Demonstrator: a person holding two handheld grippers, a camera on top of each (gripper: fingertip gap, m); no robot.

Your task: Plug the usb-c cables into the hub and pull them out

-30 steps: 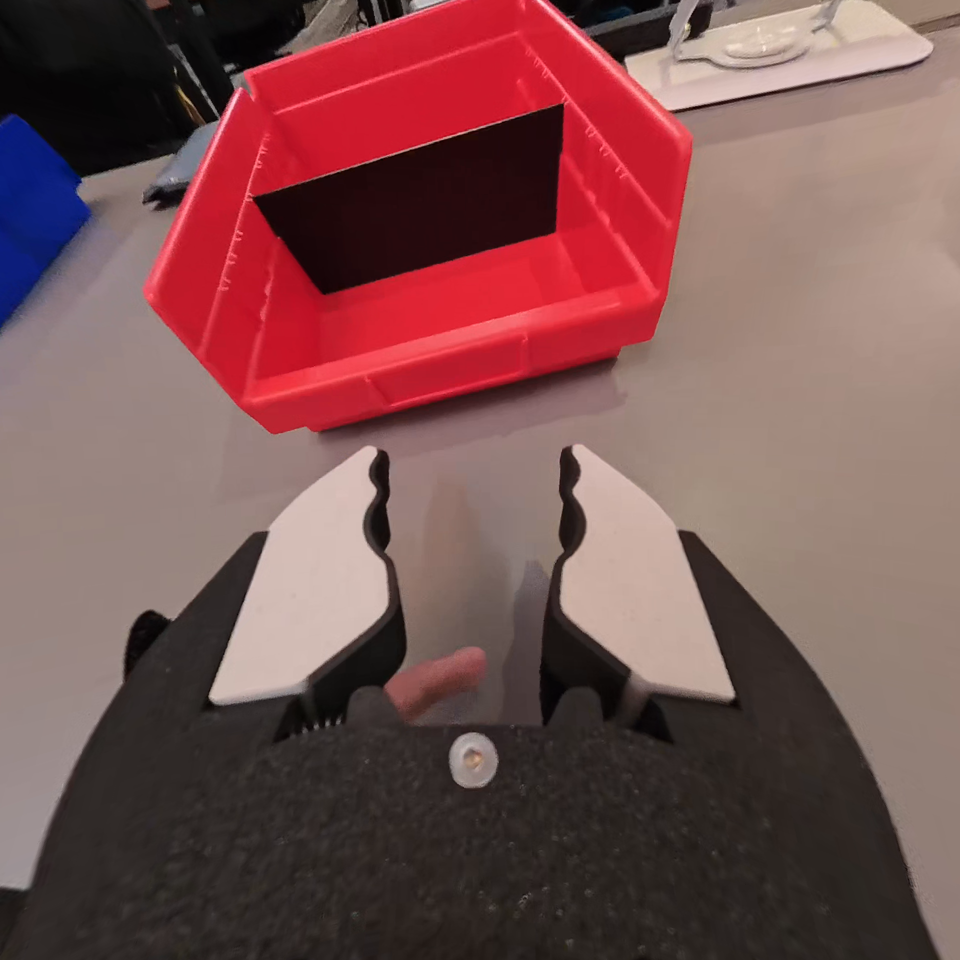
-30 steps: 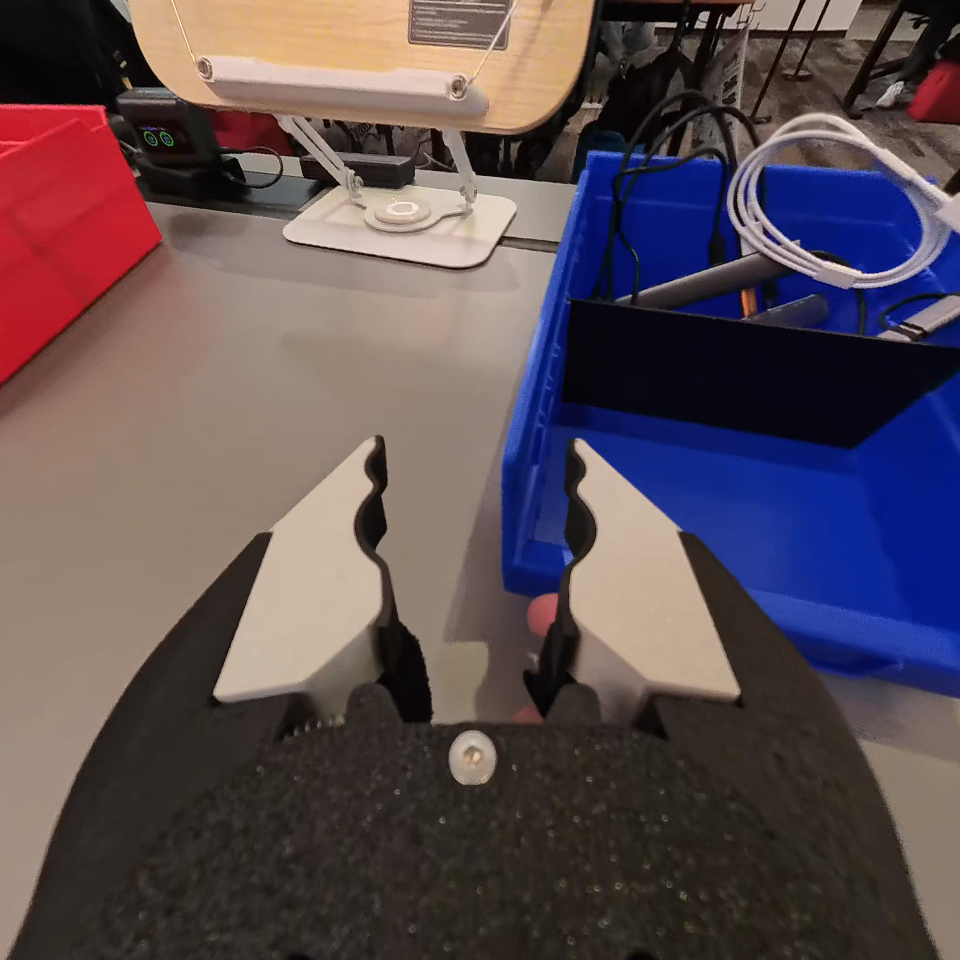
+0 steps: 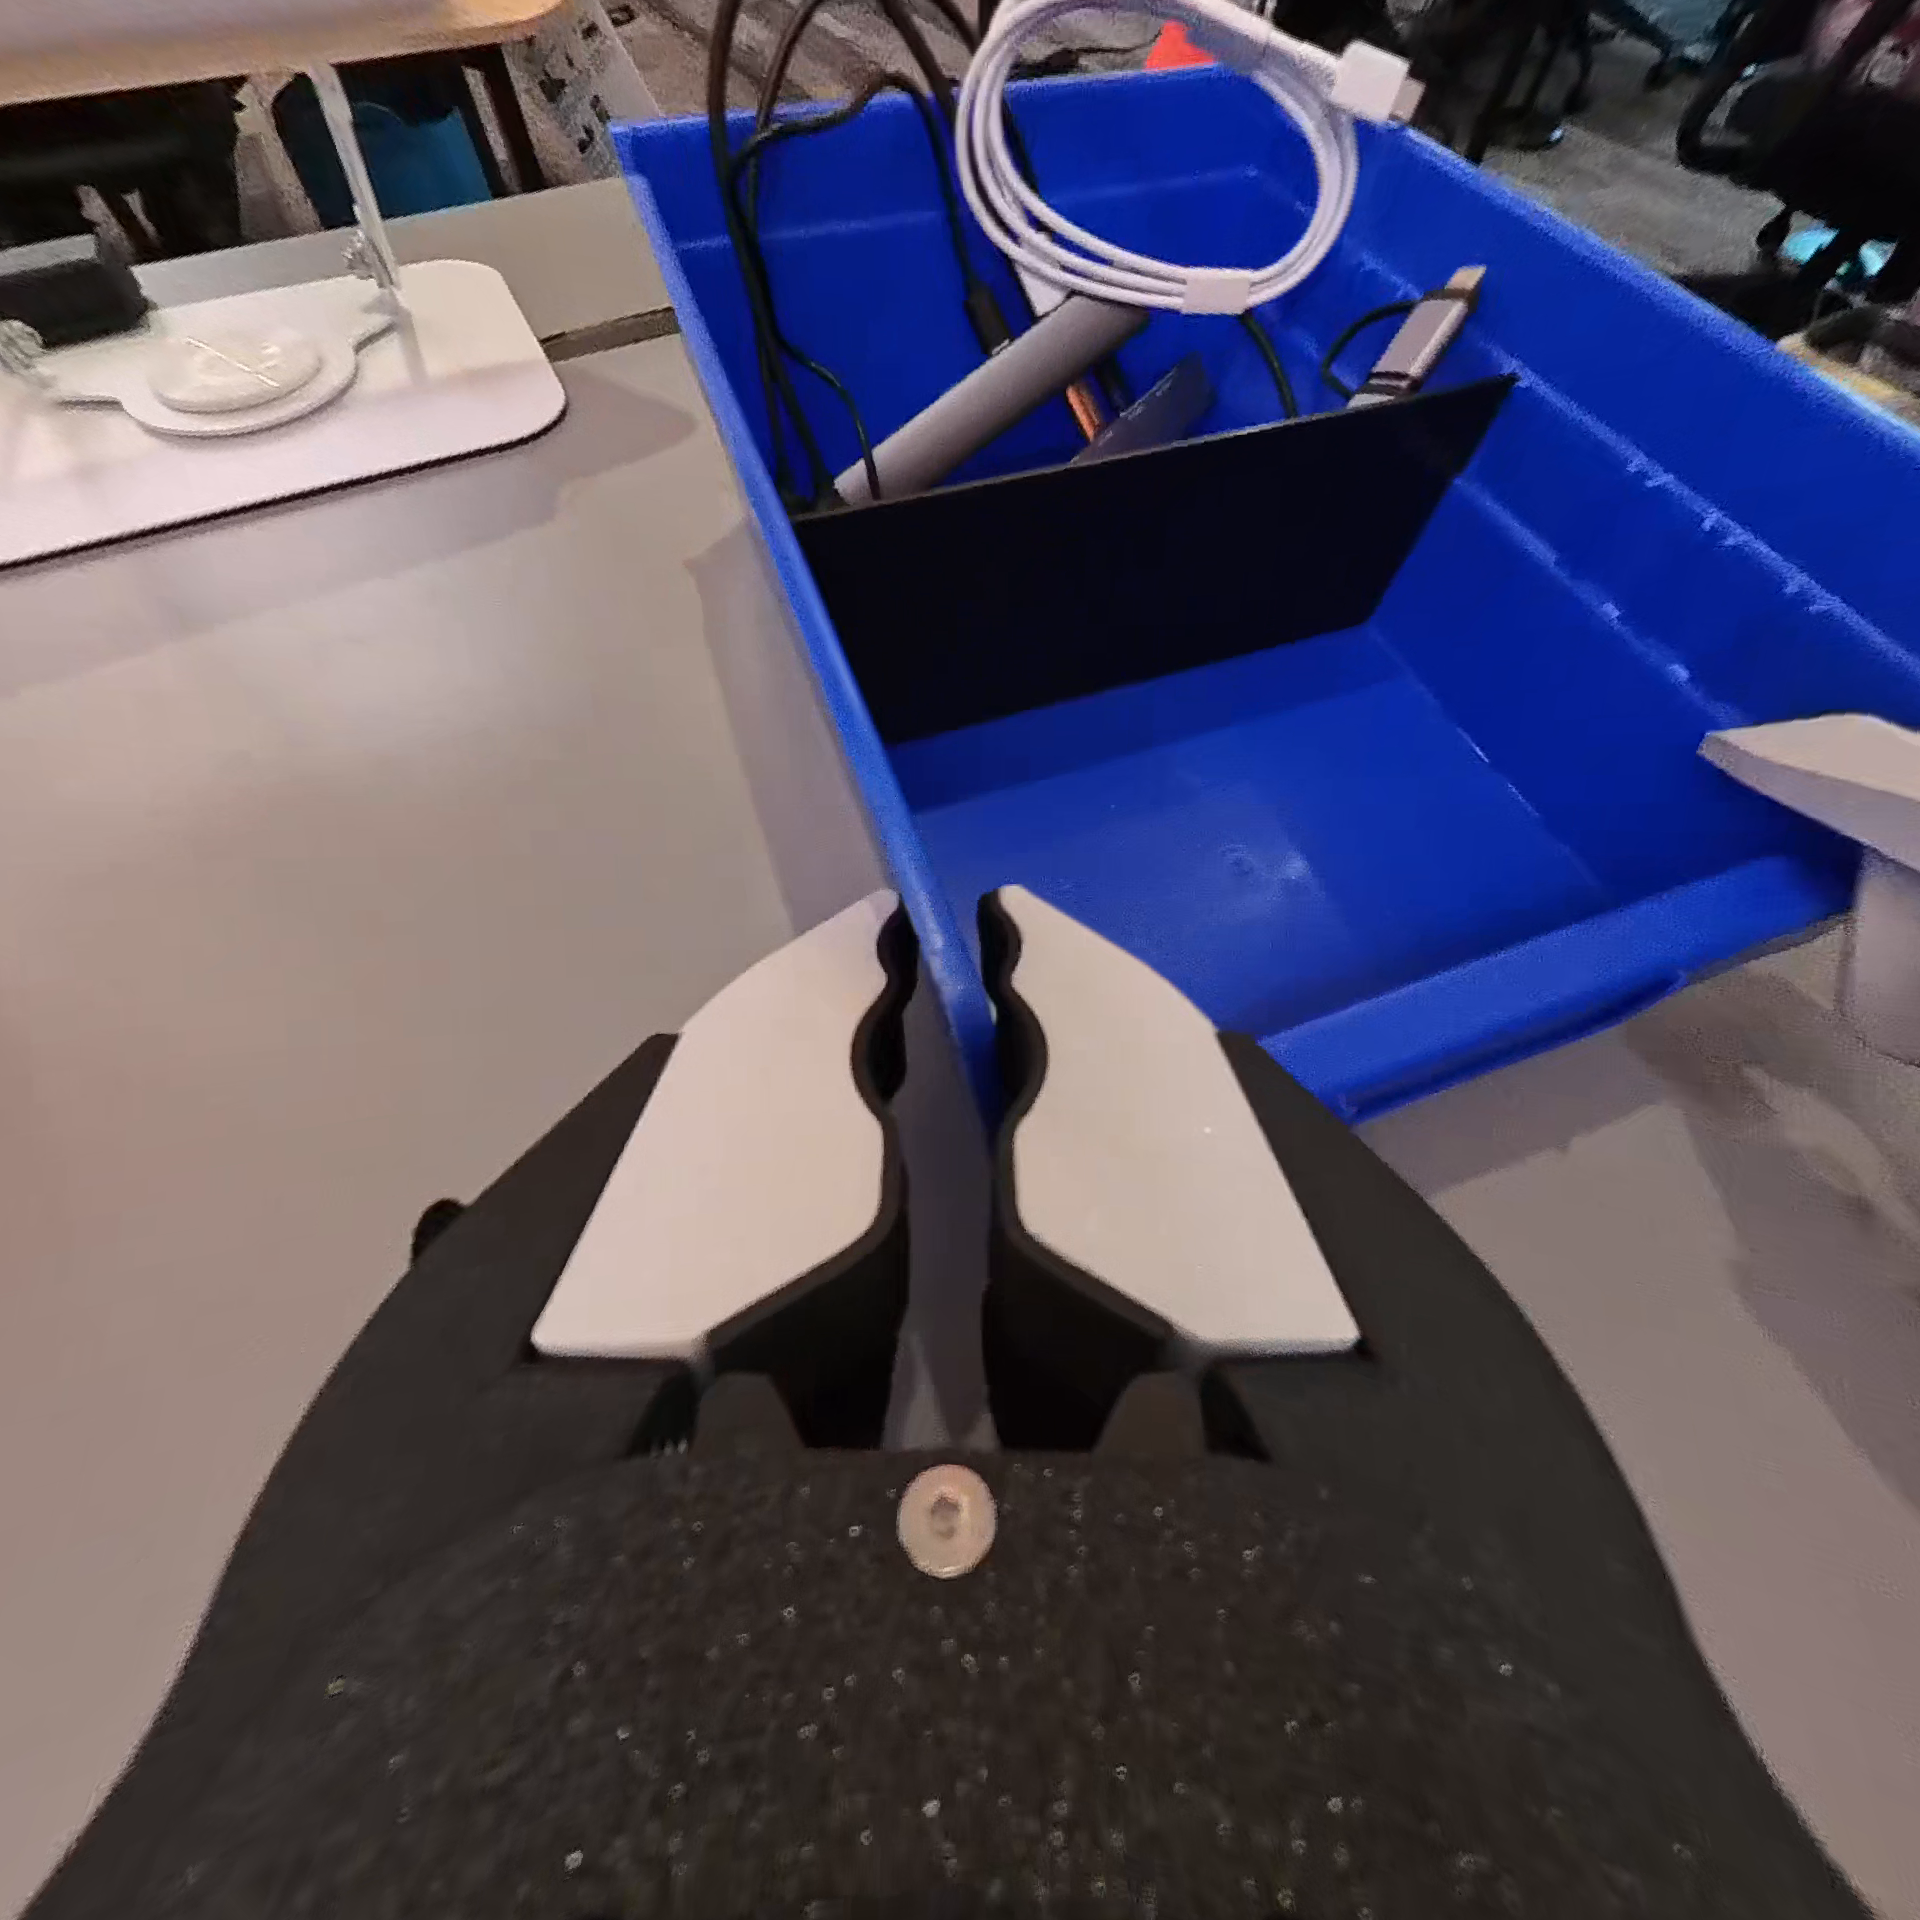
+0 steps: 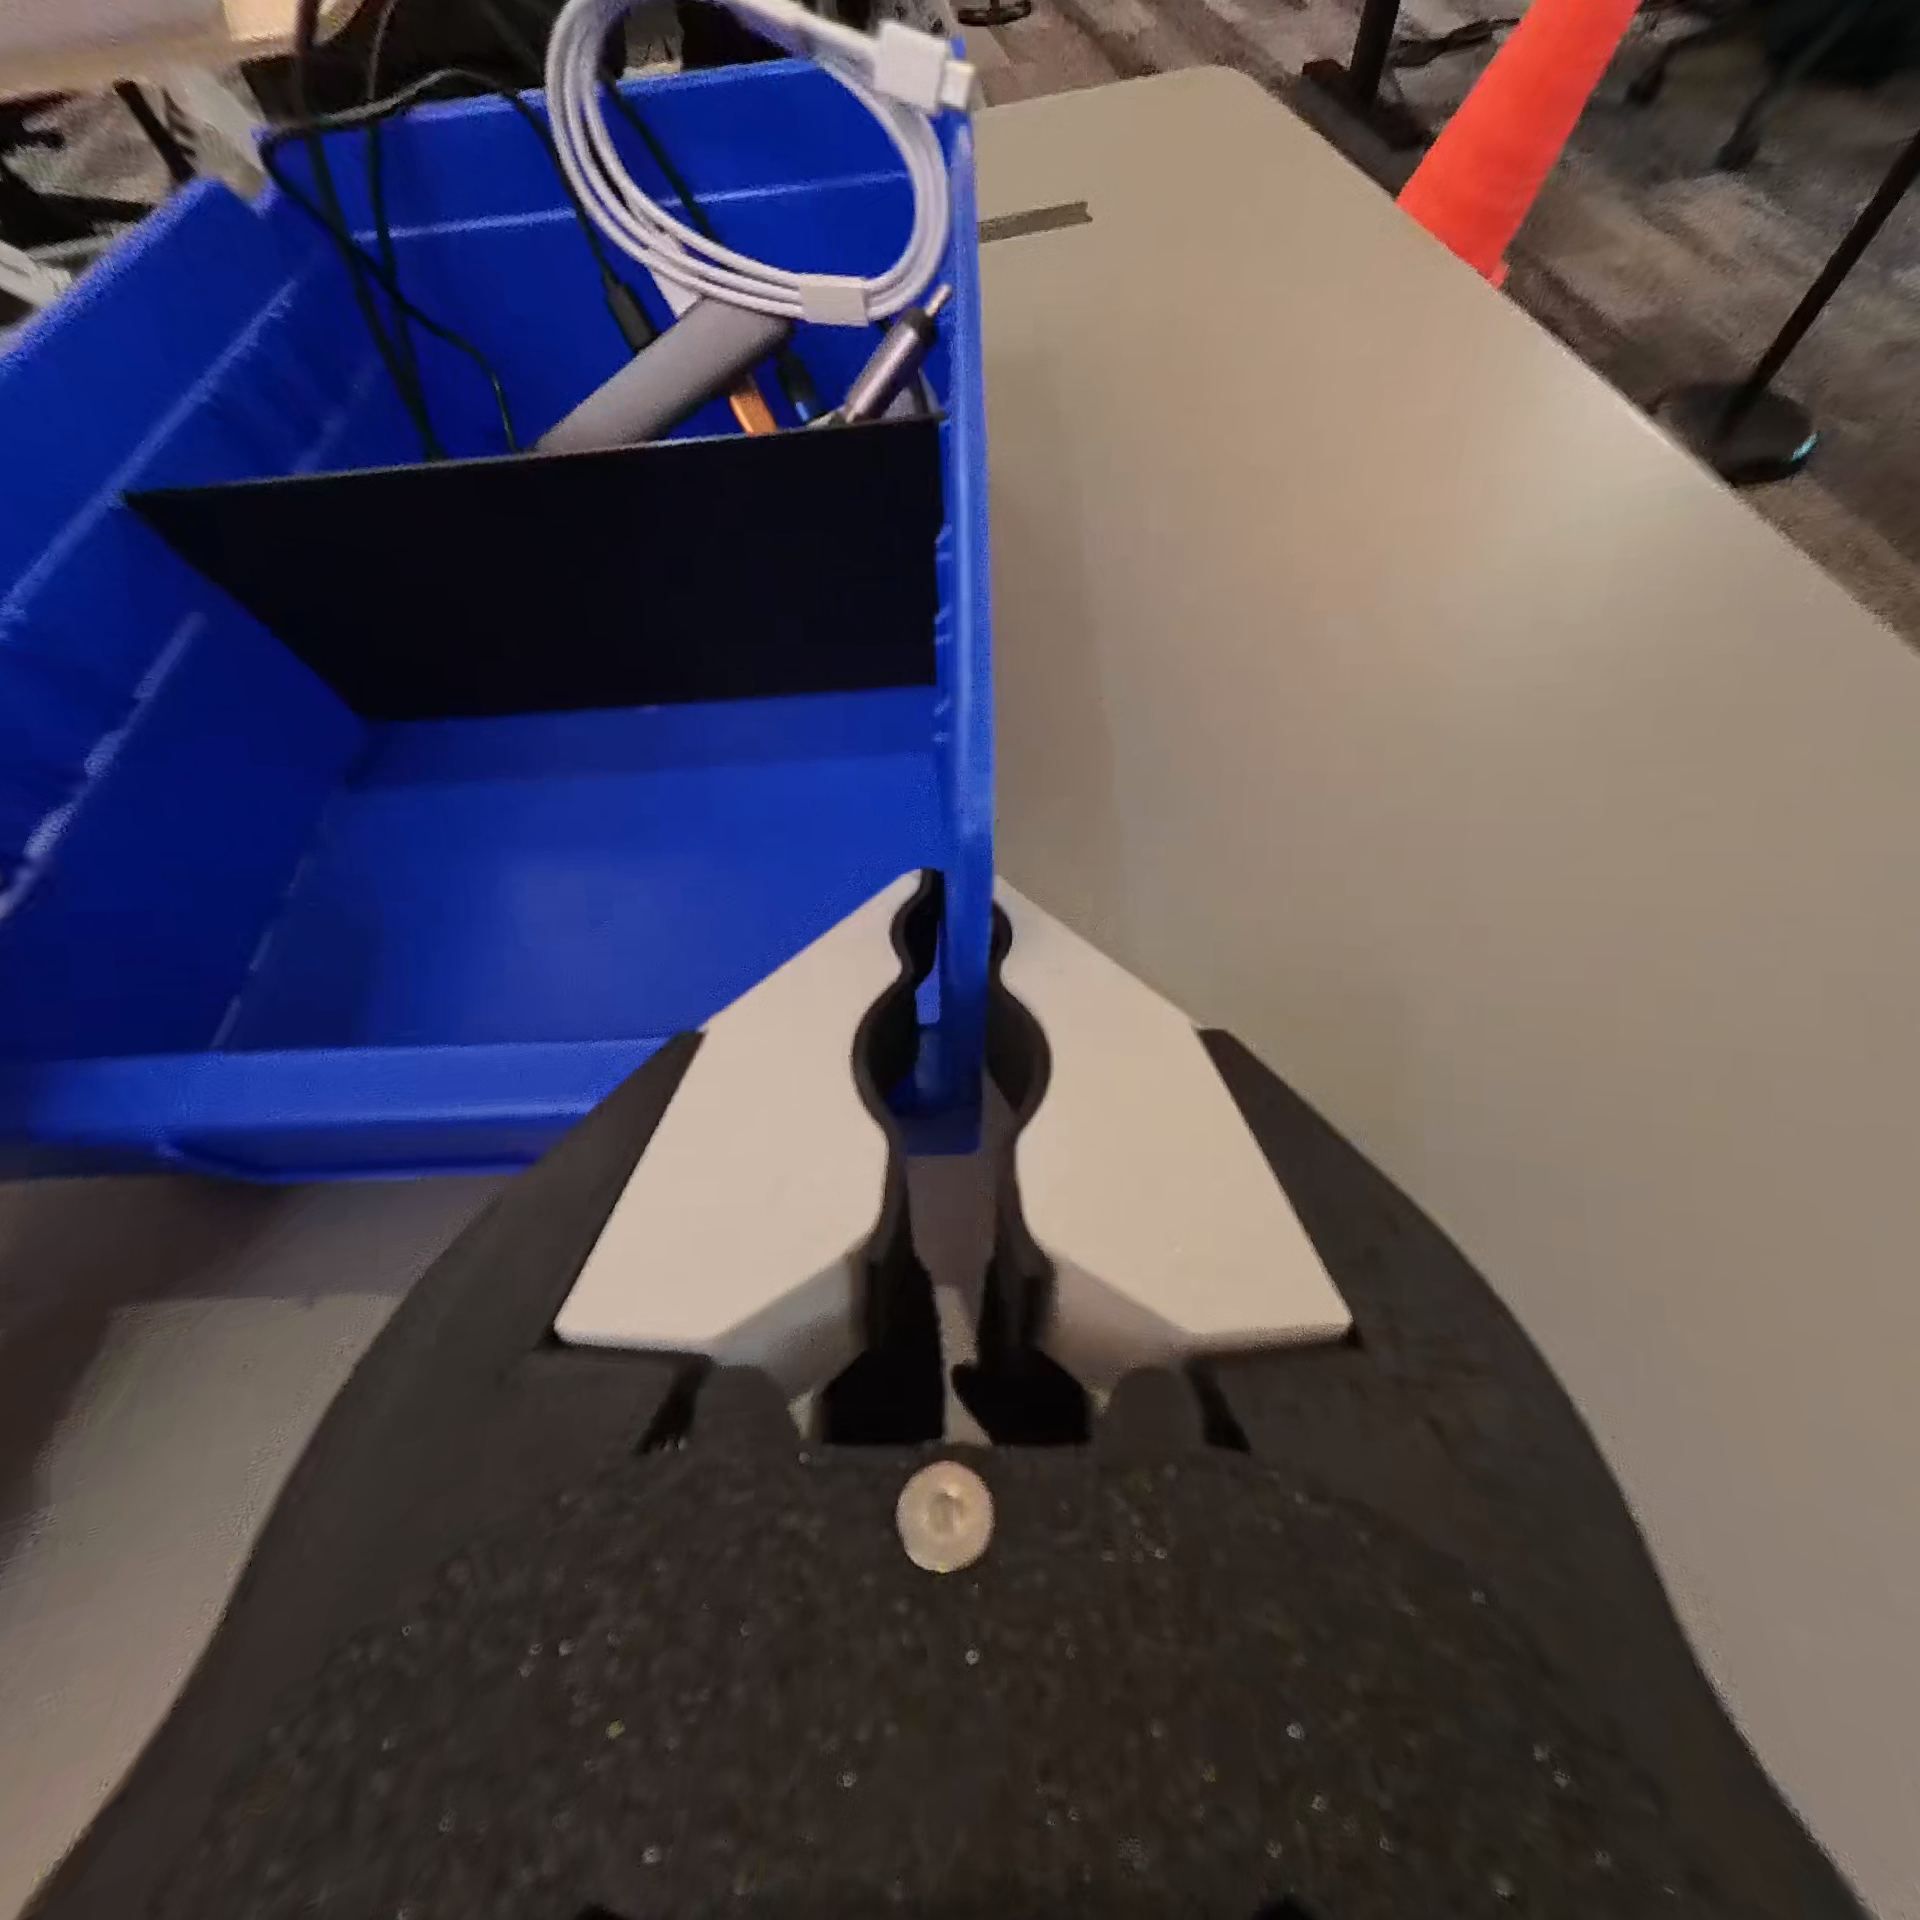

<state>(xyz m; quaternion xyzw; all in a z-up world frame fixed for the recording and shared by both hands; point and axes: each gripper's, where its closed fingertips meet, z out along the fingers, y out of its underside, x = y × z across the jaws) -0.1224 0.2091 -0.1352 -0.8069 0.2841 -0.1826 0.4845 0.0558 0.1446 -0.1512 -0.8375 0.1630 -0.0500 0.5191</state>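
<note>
Fingers [image 3: 769, 1101] of the left gripper [image 3: 940, 914] pinch the left side wall of the blue bin [image 3: 1558, 436], while the right gripper [image 4: 958, 894] clamps the bin's right wall, both narrowed onto the plastic. Behind the single black divider [image 3: 1122, 561], the one grey hub [image 3: 997, 400] I can make out lies tilted, its long axis slanting up toward the far right. Over it rests one coiled white cable [image 3: 1153, 208], beside several thin black cables [image 3: 748, 208] and a grey adapter [image 3: 1413, 348].
</note>
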